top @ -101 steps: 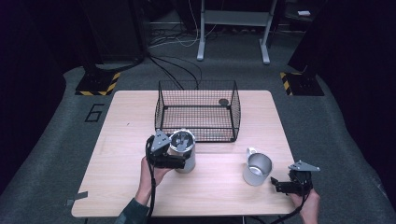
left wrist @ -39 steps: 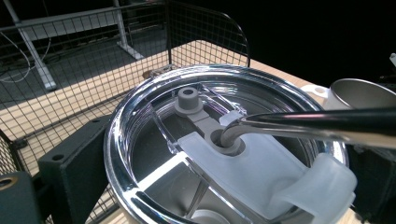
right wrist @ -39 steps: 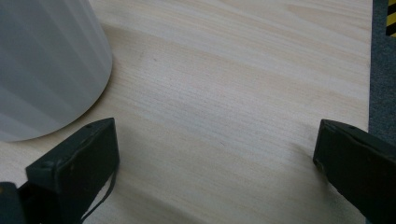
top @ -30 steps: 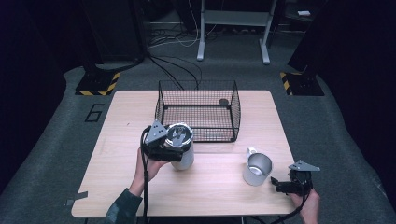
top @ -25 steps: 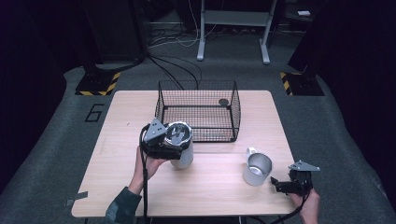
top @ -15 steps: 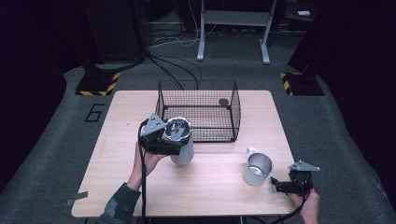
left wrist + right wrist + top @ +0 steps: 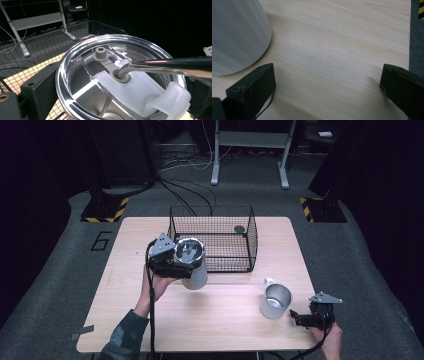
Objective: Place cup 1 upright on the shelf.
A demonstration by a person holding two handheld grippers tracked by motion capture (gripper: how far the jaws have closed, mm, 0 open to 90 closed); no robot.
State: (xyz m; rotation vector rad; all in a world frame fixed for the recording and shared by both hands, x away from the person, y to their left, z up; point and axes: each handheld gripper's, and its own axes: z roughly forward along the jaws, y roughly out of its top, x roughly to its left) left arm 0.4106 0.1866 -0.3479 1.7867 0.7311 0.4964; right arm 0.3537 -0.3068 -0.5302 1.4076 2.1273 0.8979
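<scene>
Left claw clamps the tumbler just beside the basket; right claw, jaws wide apart, sits beside the mug on the tabletop.

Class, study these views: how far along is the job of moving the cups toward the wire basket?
Done: nothing lies in the wire basket except a small dark disc. In hand: the left gripper clamps the lidded steel tumbler, tilted beside the basket's front corner. Left: the steel mug stands on the table; the right gripper rests open beside it.
</scene>
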